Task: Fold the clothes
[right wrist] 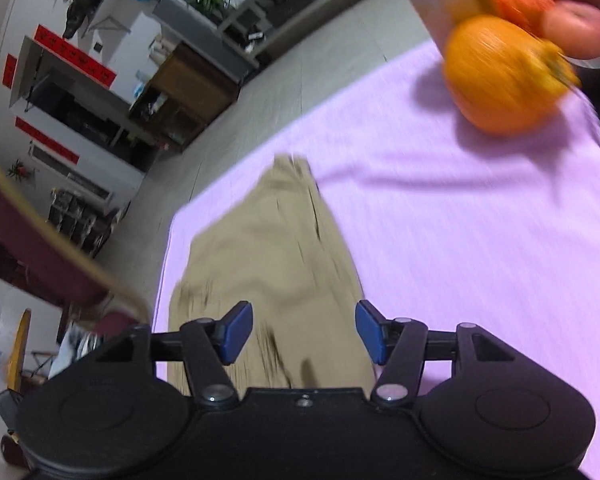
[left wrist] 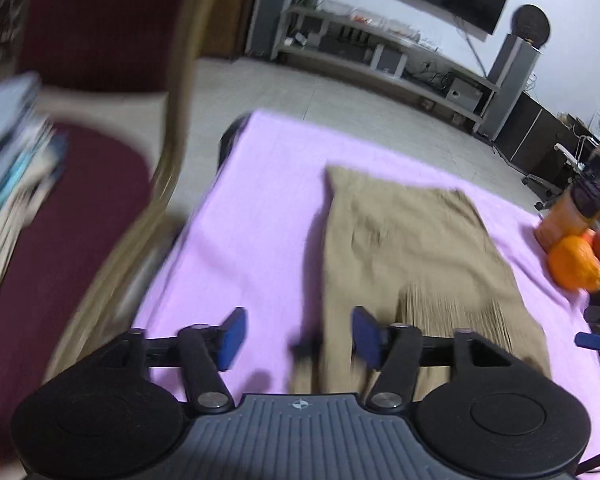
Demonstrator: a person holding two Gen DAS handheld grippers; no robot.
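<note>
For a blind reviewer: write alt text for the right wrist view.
The open right gripper hovers over folded tan trousers lying on a lilac cloth, nothing between its blue pads. An orange sits blurred at upper right.

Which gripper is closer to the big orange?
Right. The orange looms large ahead of the right gripper. The left gripper sits over the khaki garment's other side, farther from it.

The left gripper (left wrist: 298, 338) fills the lower frame, blue pads parted with nothing between them; beyond it, folded khaki trousers (left wrist: 416, 252) lie on a lilac cloth (left wrist: 252, 216); oranges (left wrist: 574, 262) sit at right; a maroon chair (left wrist: 80, 184) blurs at left.
</note>
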